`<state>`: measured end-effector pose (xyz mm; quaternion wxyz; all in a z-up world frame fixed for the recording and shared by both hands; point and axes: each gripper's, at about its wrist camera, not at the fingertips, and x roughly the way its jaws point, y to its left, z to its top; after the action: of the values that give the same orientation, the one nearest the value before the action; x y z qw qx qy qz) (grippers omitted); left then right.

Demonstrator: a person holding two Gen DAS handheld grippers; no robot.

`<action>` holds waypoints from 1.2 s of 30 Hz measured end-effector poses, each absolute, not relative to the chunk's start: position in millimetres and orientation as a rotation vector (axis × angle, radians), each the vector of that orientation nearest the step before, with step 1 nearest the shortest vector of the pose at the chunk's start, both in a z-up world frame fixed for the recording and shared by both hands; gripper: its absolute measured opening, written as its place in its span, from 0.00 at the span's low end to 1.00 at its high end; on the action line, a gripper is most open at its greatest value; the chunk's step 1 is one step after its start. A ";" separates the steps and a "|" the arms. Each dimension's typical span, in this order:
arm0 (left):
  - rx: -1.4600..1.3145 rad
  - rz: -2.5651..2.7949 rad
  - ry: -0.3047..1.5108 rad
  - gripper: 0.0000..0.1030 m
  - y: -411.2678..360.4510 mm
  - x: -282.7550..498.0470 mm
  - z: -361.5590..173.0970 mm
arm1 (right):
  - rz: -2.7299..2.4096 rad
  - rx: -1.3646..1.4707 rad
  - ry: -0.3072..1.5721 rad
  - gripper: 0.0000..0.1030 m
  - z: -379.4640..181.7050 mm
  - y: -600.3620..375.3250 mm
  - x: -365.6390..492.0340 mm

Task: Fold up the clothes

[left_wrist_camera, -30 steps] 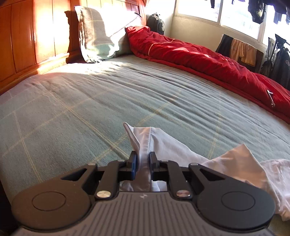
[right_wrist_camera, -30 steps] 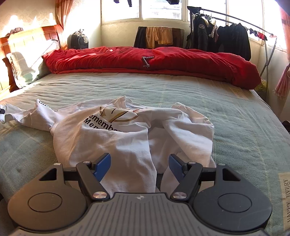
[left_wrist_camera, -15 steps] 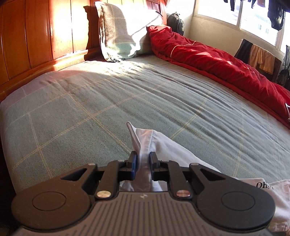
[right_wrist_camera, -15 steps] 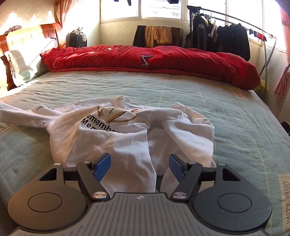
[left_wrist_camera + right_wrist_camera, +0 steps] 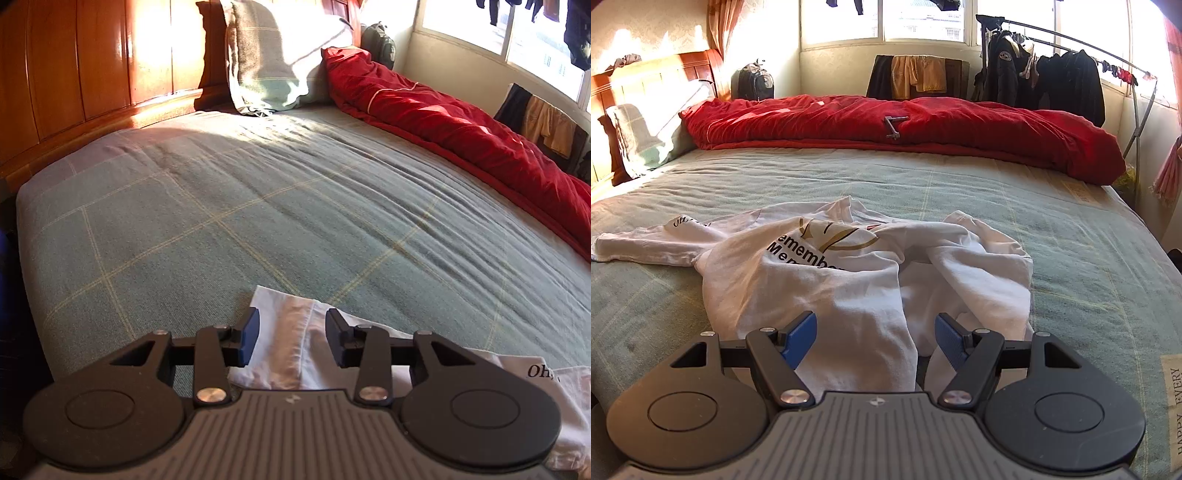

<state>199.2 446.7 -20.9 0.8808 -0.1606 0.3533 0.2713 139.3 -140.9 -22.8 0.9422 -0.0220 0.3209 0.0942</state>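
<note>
Shirt: white long-sleeved T-shirt [image 5: 871, 273] with dark lettering and a gold emblem lay bunched on the near half of the bed [image 5: 960, 184], its body rumpled and not yet flattened for any fold.
Sleeve: one sleeve [image 5: 650, 243] was drawn out straight toward the headboard side, its cuff [image 5: 284, 332] resting flat on the green checked bedspread [image 5: 258, 206]; that reach suggested it had been laid there to spread the garment.
Left gripper: left gripper [image 5: 291, 339] pointed down over the cuff with its fingers opening; the cloth sat between the pads [image 5: 248, 341] but neither pad pressed on it, so the sleeve looked released rather than held.
Right gripper: right gripper [image 5: 875, 341] hovered low over the shirt's near hem, fingers spread wide with fabric lying in the gap below and nothing clamped, apparently waiting to take a hold.
Bedding: red quilt [image 5: 923, 125] was rolled along the far edge under the window and a pillow [image 5: 273, 62] leaned on the wooden headboard [image 5: 85, 62], which left the middle of the mattress free as a working surface.
Surroundings: dark jackets hung on a clothes rack [image 5: 1071, 77] at the far right, and a backpack [image 5: 753, 81] stood in the corner.
Stage: judging by the crumpled torso and the second sleeve tucked out of sight, the job seemed early, at spreading rather than folding.
Risk: thin cotton could cling to a pad and lift away with the left gripper.
</note>
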 end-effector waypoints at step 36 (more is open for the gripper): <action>-0.060 -0.340 0.797 0.62 68.4 128.4 -45.6 | 0.163 0.163 0.638 0.62 -30.7 -284.6 114.0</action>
<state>128.4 68.4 -45.6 0.9071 -0.0292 0.3862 -0.1647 114.0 -284.6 -30.7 0.9430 0.0801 0.3129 0.0801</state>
